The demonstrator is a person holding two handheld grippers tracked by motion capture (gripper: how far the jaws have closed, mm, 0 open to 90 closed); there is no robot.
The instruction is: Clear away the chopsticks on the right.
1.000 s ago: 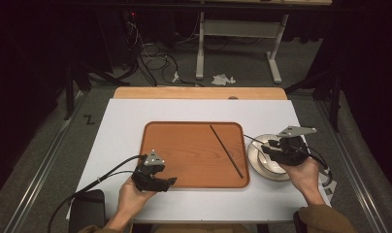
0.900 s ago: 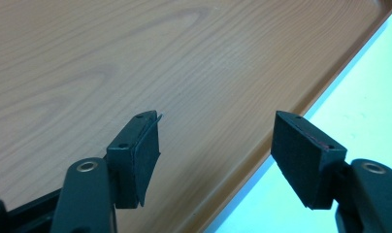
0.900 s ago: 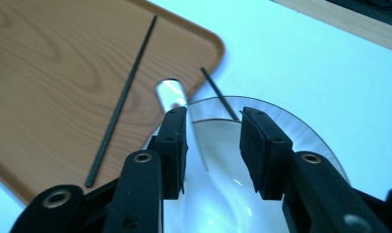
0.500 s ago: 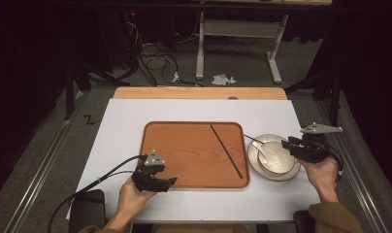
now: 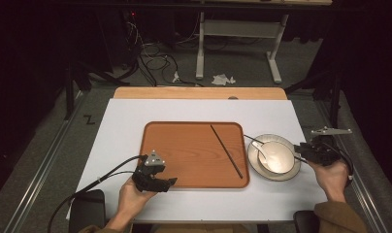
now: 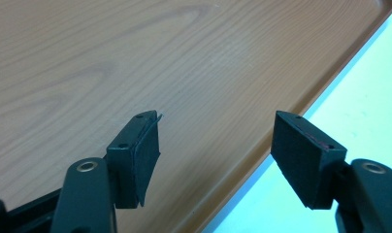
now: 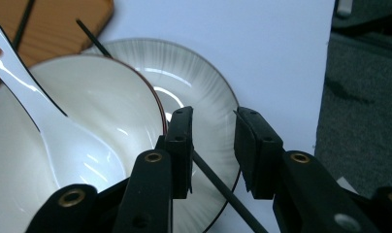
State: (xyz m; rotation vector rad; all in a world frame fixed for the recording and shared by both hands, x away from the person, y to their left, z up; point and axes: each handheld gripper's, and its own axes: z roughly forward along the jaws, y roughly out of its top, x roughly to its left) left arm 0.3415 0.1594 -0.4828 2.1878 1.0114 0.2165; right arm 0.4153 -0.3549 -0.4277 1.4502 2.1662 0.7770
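Wood-grain brown tray (image 5: 184,150), white ribbed plate (image 7: 204,82), black chopstick (image 5: 226,151)

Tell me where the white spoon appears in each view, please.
High view: the spoon lies in the bowl, right of the tray.
Left gripper view: not in it.
Right gripper view: spoon at left, inside the bowl.
Shared landmark: the tray.

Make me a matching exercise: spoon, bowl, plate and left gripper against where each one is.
Things:
1 spoon
2 bowl
3 plate
4 left gripper

Places:
a over the near edge of the tray
b on the plate
c in the bowl
d on the white table, right of the tray

Pairs: 1-c, 2-b, 3-d, 4-a
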